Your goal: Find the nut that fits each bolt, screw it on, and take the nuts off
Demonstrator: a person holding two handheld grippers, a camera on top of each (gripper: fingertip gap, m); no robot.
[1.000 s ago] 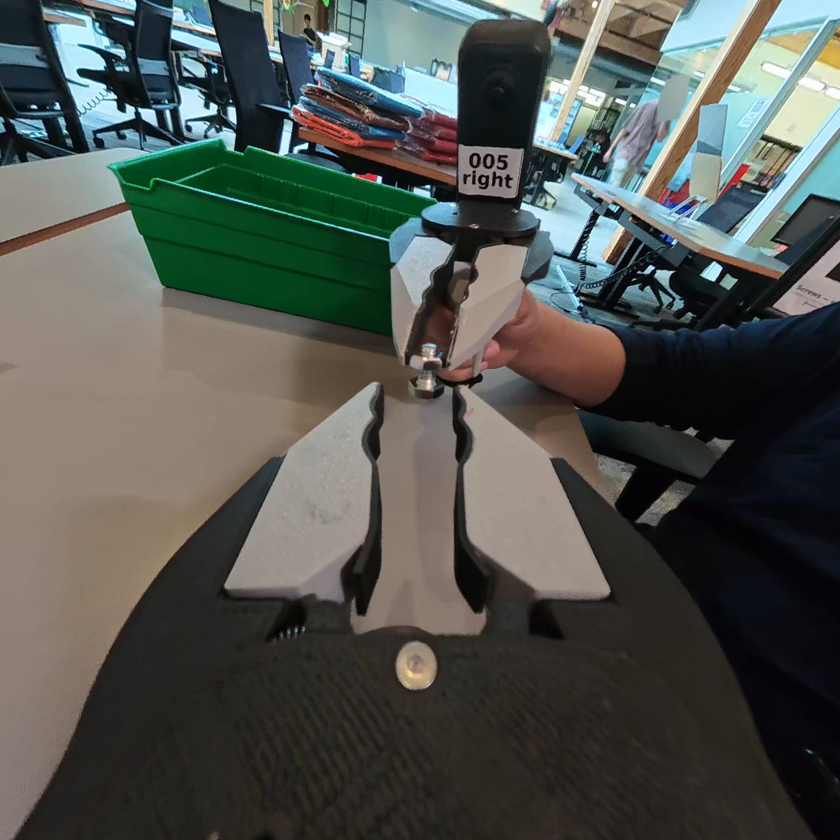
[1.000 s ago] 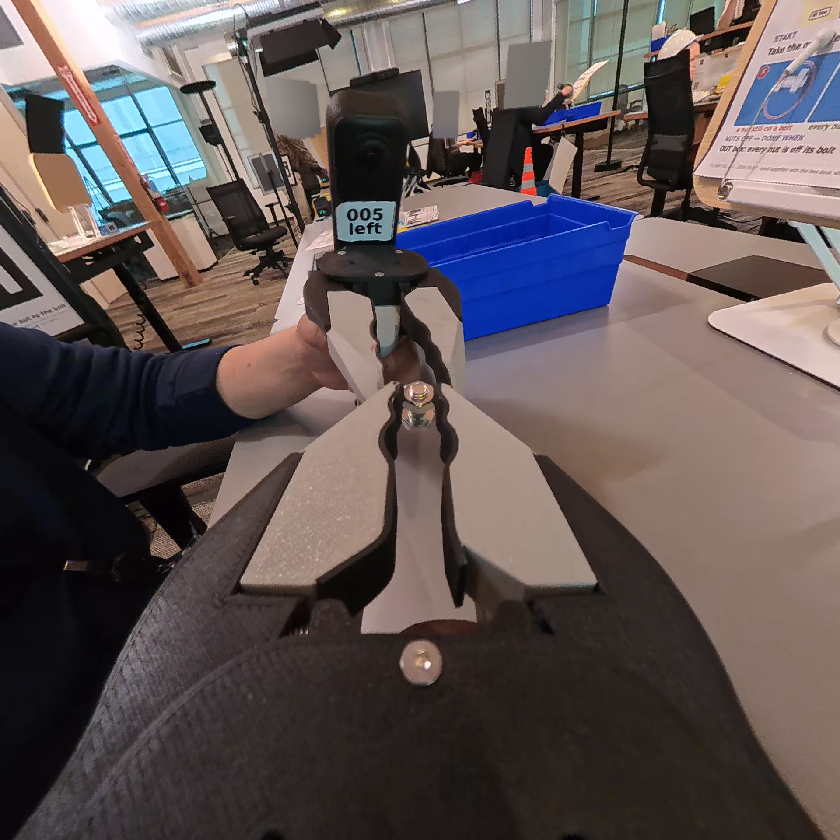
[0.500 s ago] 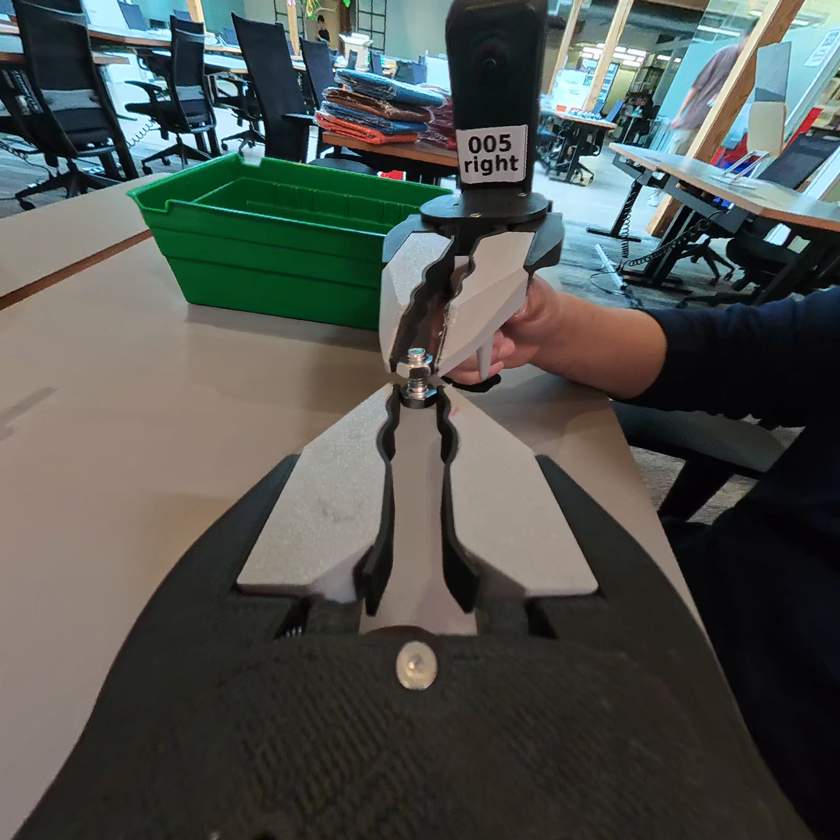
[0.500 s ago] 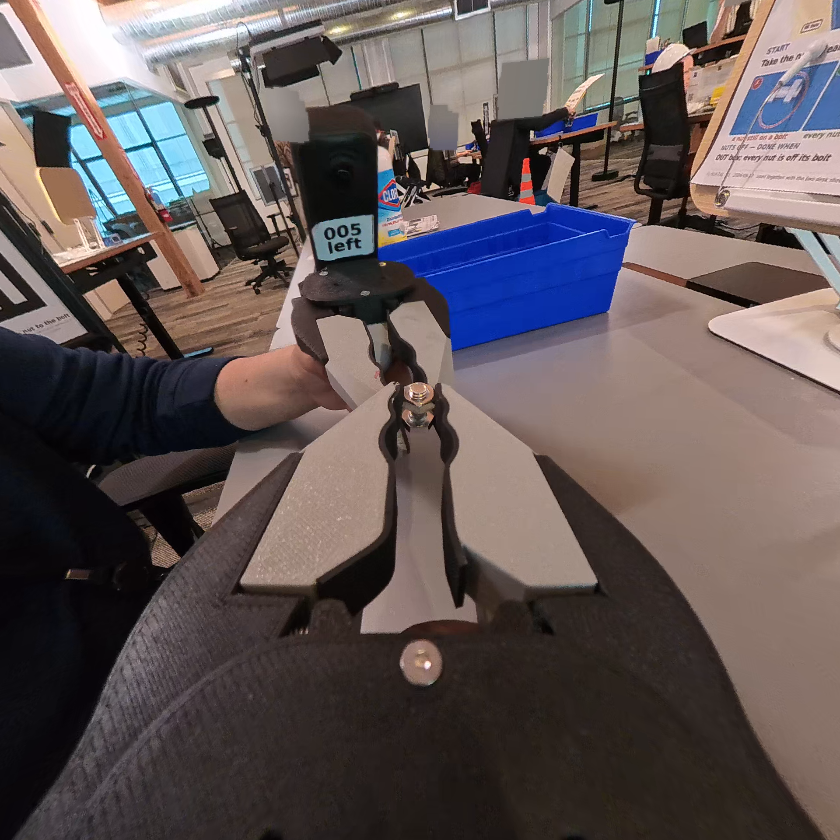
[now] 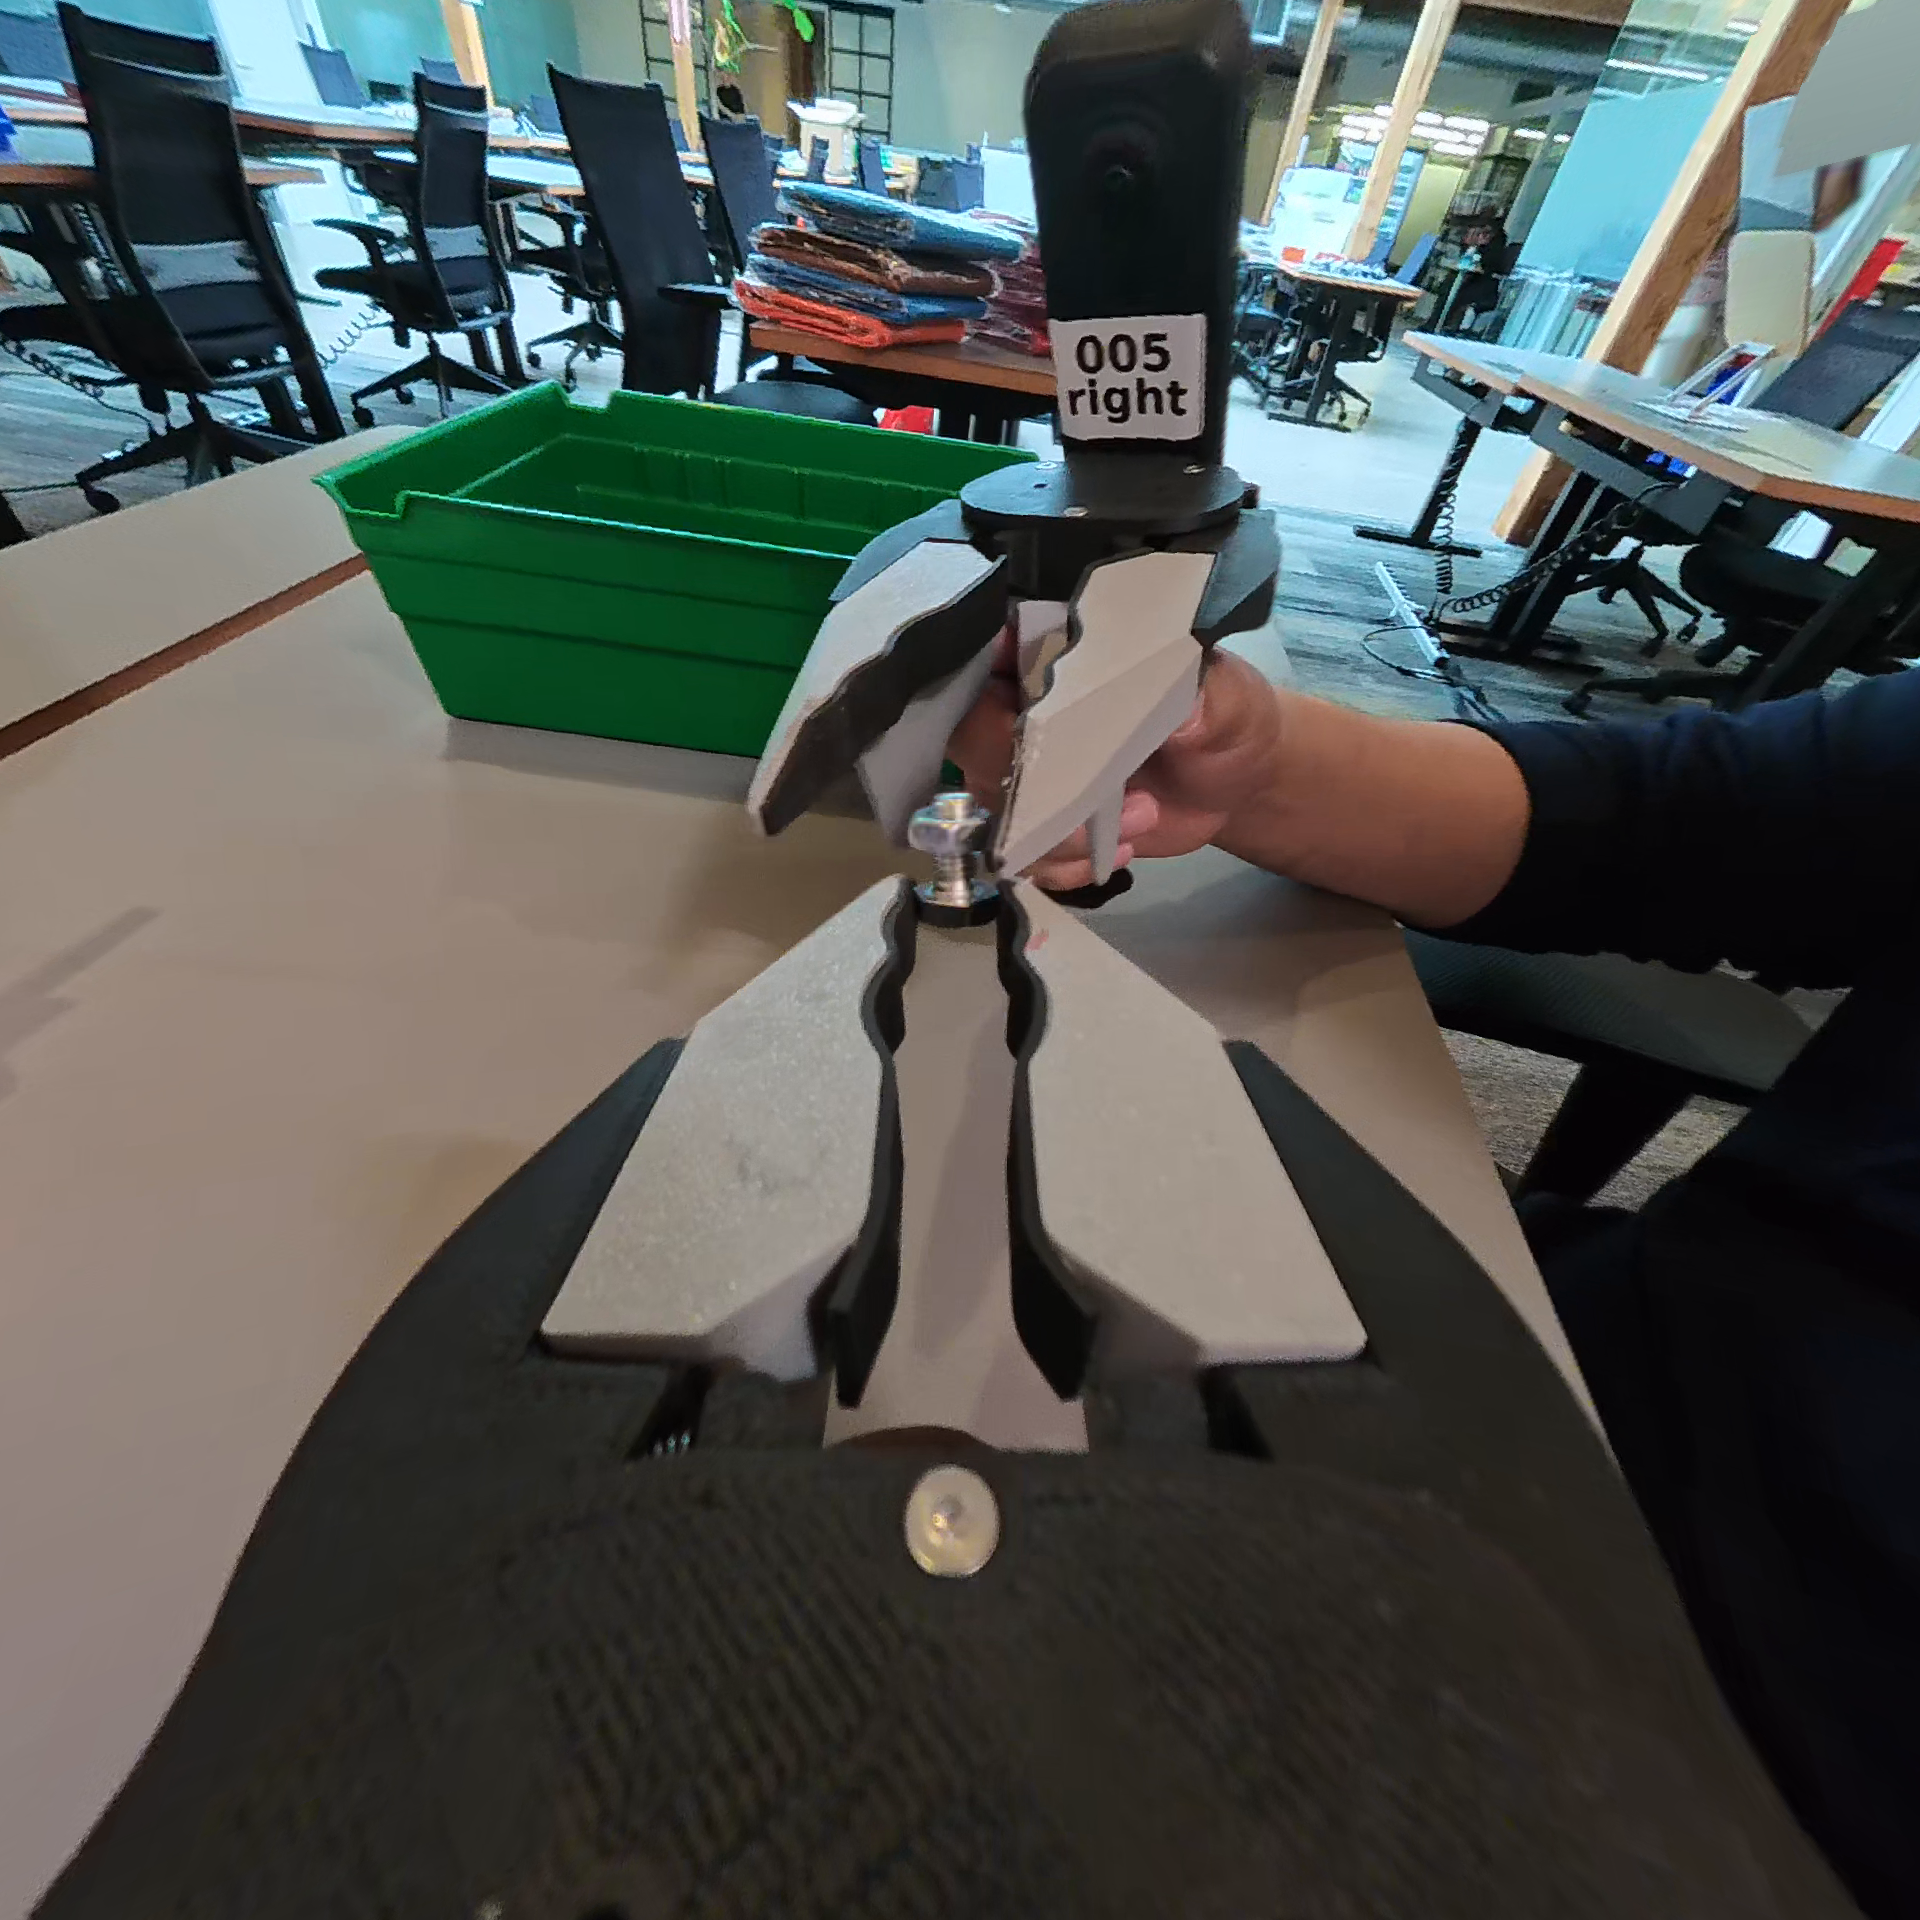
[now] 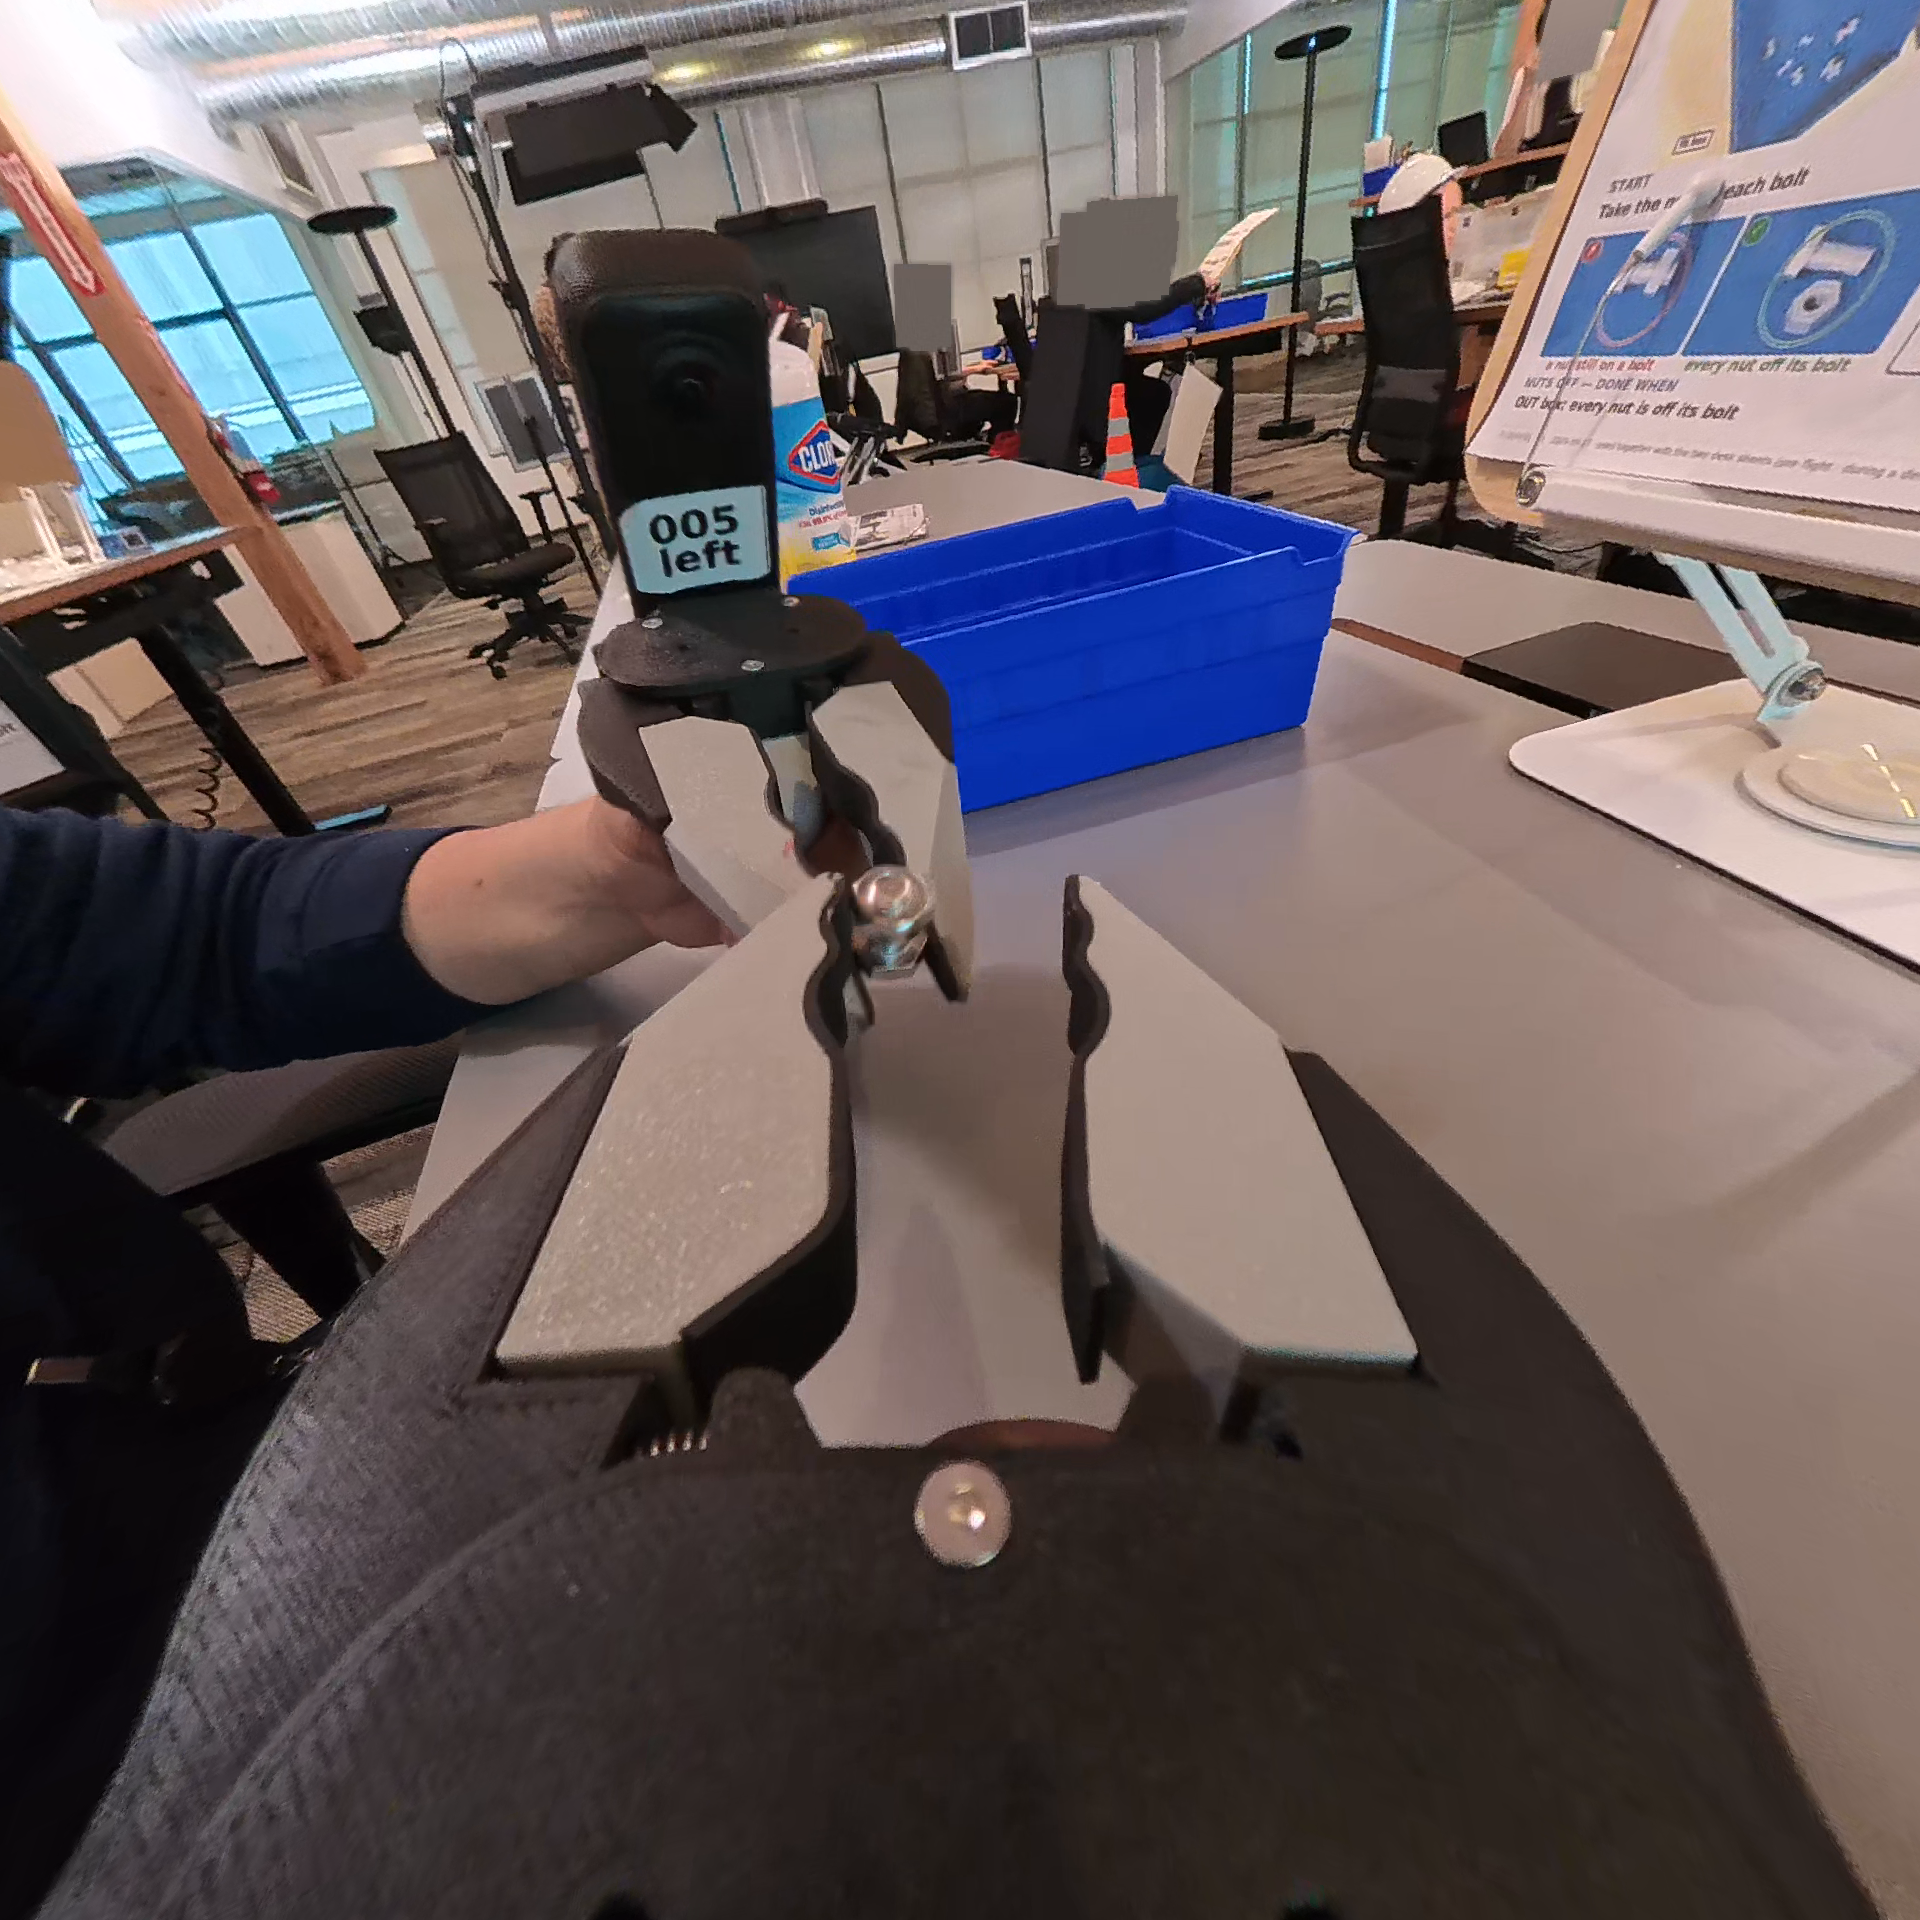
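Observation:
A silver bolt (image 5: 951, 868) with a nut (image 5: 948, 831) on it stands up from the tips of my left gripper (image 5: 954, 909), which is shut on its lower end above the grey table (image 5: 312, 935). My right gripper (image 5: 894, 842) faces it from beyond with its jaws spread wide on either side of the nut end. In the right wrist view my right gripper (image 6: 951, 920) is open, and the bolt (image 6: 888, 920) sits by its left finger (image 6: 727, 1091), held by the left gripper (image 6: 883, 961).
A green bin (image 5: 623, 603) stands on the table behind the right gripper. A blue bin (image 6: 1122, 644) stands behind the left gripper. A white stand (image 6: 1714, 769) with an instruction board is at the right. The table's edge runs close by the person's arms. The grippers are tip to tip, or close to it.
My left gripper closed on the bolt. My right gripper, which had been shut on it, has opened wide and let go.

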